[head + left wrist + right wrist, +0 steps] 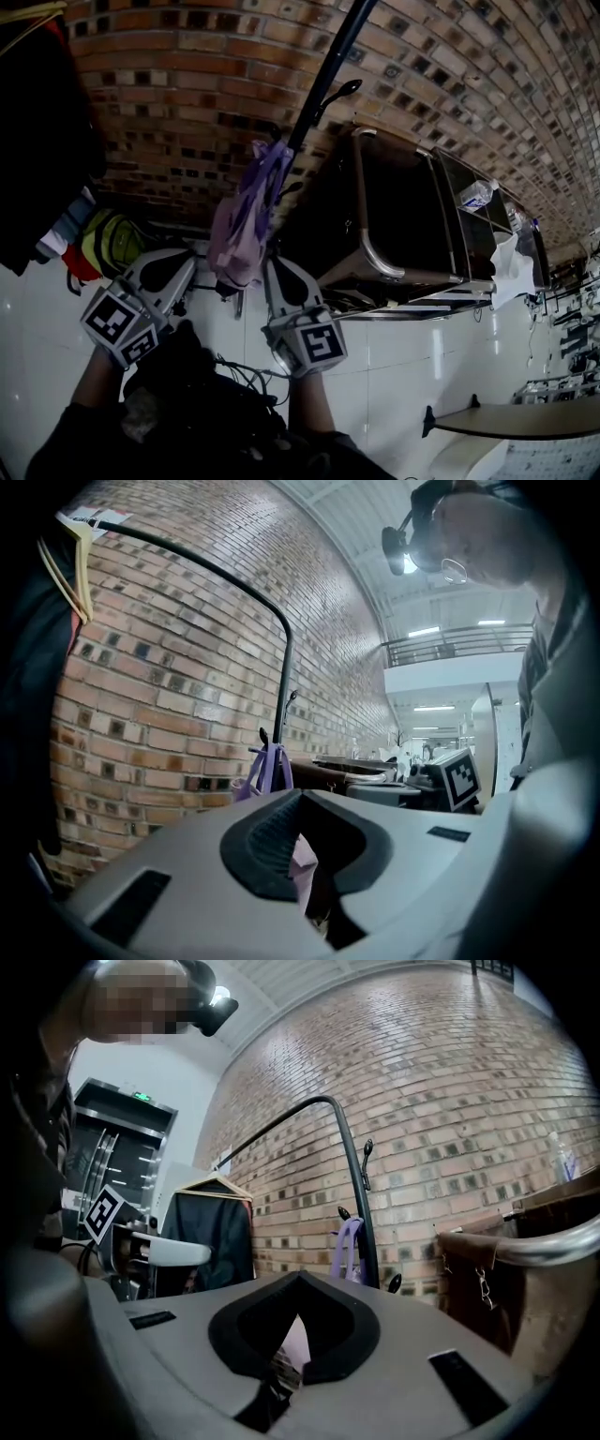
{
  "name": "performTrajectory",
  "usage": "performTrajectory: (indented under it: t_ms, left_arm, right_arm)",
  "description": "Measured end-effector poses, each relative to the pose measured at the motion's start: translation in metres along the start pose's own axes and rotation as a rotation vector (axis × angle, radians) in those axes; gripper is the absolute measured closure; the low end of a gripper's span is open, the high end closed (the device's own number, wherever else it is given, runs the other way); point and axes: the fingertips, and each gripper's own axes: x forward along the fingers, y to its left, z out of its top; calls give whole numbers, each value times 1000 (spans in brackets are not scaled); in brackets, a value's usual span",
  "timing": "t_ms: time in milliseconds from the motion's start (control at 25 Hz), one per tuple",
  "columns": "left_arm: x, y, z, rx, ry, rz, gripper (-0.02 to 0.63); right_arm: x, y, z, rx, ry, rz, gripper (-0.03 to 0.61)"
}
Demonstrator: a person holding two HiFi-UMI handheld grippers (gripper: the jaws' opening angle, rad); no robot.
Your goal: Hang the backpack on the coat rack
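Note:
A lilac and pink backpack hangs down along the black coat rack pole, and its purple top strap reaches a hook on the pole. My left gripper is at the bag's lower left and my right gripper at its lower right. In the left gripper view, pink fabric sits pinched between the closed jaws, with the strap on the pole ahead. The right gripper view shows the same: pink fabric is caught in the shut jaws and the purple strap is beside the pole.
A brown bag on a metal-framed cart stands right of the pole. Dark clothes hang at the left above a yellow-green bag. A brick wall lies behind. A shelf with a bottle is further right.

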Motion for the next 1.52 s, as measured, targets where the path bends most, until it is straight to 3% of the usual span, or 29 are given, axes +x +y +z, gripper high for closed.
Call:
performTrajectory:
  t_ms: [440,840,1080,1320,1520]
  left_arm:
    - [-34,-5,-3,2,-17,-17,577]
    - [-122,10,-7,-19,-10,15,577]
    - [-163,-1,-12,-21,-11,-7,575]
    - [-206,-12,-19,-36,-16,-20,575]
    - [-236,-22,-24,-37,-19,-29,575]
  right_arm:
    - [-7,33,-4,10,-17,-18,568]
    - [-15,109,-1,36,-25,-40,568]
    - [-34,149,-8,39,-3,-66,568]
    - [-53,195,-6,89,-70,-28,568]
    - [-66,229,-21,86,-21,-31,568]
